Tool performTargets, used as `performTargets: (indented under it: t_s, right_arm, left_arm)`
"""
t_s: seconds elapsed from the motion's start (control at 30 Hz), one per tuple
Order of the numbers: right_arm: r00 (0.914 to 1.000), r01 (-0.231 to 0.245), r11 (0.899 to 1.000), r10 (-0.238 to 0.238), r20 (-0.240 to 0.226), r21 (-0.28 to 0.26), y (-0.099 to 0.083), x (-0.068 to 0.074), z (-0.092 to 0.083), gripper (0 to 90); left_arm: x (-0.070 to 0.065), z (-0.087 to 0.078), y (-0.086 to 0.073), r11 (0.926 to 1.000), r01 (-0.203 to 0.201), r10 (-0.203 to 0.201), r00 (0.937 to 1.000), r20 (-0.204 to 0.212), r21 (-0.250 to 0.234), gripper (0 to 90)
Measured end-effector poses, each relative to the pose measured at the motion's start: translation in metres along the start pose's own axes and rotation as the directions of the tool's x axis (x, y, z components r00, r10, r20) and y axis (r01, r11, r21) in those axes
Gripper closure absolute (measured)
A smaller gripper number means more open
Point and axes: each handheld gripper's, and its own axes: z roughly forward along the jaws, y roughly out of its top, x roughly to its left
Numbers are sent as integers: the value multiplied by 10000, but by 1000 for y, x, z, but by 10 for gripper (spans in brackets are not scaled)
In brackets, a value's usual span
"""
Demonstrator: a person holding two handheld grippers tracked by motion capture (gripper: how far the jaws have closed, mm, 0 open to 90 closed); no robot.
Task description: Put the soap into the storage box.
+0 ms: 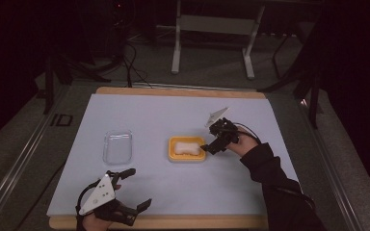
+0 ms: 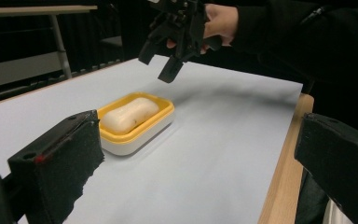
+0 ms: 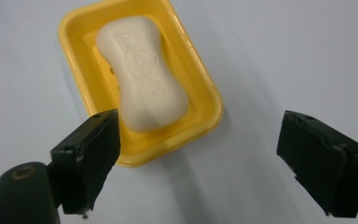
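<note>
pale sheeting covers the table. at its centre a white soap bar lies in a yellow dish, apparently just set down: right gripper hovers at three o'clock, jaws apart, empty. left gripper waits at seven o'clock, jaws spread, clear lid beyond it.

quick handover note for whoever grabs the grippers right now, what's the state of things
Right gripper: open, nothing held, hovering above the right end of the soap dish.
Left gripper: open, nothing held, at the near left of the table.
Soap bar: lying in the yellow dish.
Clear lid: flat on the table, left of the dish, apart from it.
Done: soap is in the dish.
Left: probably fit the lid on.
</note>
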Motion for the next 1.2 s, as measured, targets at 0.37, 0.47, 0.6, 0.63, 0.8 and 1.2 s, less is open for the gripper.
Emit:
performTargets:
  t_s: [0.37, 0.47, 0.6, 0.63, 0.8, 1.2]
  right_arm:
    - [9881, -1040, 9922, 1110, 1064, -687, -18, 11, -20, 135]
    - [9822, -1336, 9879, 1427, 1225, -794, -22, 13, -24, 137]
    - [9676, -1830, 9755, 2008, 1529, -1223, -33, 16, -36, 137]
    - [9646, -1891, 9728, 2095, 1599, -1340, -36, 17, -38, 137]
    - [9514, -2234, 9639, 2479, 1827, -1448, -51, 23, -43, 138]
    - [9060, -3226, 9211, 3672, 2106, -2181, -89, 37, -56, 139]
  left_arm:
    - [0, 0, 0, 10000, -23, 23, 10000, -61, 31, 11]
    - [0, 0, 0, 10000, -14, 15, 10000, -87, 50, 11]
    - [0, 0, 0, 10000, -7, 8, 10000, -97, 47, 11]
    - [0, 0, 0, 10000, -5, 5, 10000, -82, 45, 11]
    - [0, 0, 0, 10000, -6, 7, 10000, -88, 66, 11]
    - [-1, -1, 0, 10000, -6, 6, 9999, -100, 56, 11]
